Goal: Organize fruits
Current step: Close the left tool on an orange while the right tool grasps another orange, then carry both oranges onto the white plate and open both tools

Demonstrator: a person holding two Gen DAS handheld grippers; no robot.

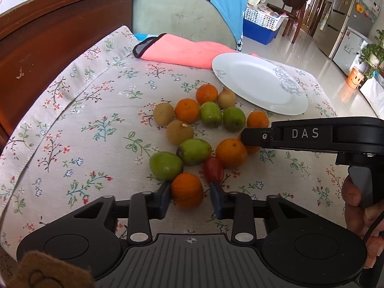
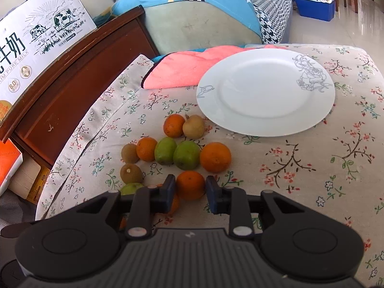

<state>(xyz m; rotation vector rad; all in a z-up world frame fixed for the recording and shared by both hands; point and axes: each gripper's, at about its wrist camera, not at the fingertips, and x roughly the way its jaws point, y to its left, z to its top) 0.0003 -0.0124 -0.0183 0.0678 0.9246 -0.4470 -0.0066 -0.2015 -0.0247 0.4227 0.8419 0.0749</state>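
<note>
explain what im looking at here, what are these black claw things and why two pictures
Each black claw is a hand-held gripper with a camera behind its two fingers, so you get one picture per hand. The left gripper frames an orange without visibly clamping it; the right gripper frames another orange the same way. On the floral cloth lie oranges, green fruits, brown kiwis and one small red fruit. The white plate holds no fruit, with a pink cloth behind it.

oranges (image 2: 215,157), green fruits (image 2: 186,155), kiwis (image 2: 131,173) | clustered beside white plate (image 2: 266,92)
</note>
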